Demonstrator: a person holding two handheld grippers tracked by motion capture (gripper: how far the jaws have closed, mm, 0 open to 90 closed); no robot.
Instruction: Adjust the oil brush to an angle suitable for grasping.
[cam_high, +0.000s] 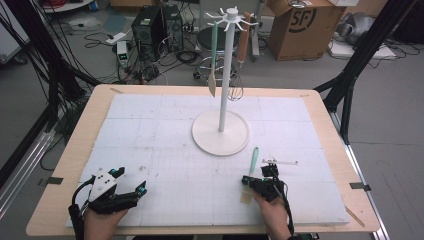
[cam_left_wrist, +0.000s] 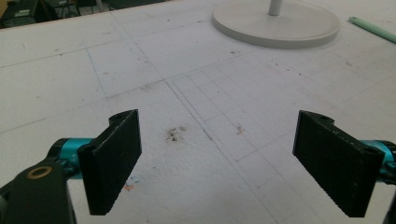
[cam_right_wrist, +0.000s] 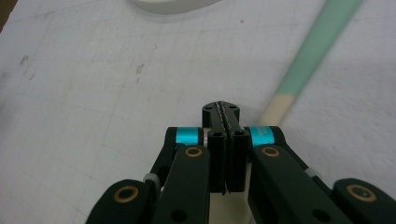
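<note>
Scuffed gridded white mat (cam_high: 165, 150) (matte) under slim mint-handled spatula (cam_high: 253, 160).

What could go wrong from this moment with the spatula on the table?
The right tongs are shut above the spatula, apparently over its blade, not around it, so pressing down could push it aside. If it is carried to the stand, it might knock the hanging whisk.
</note>
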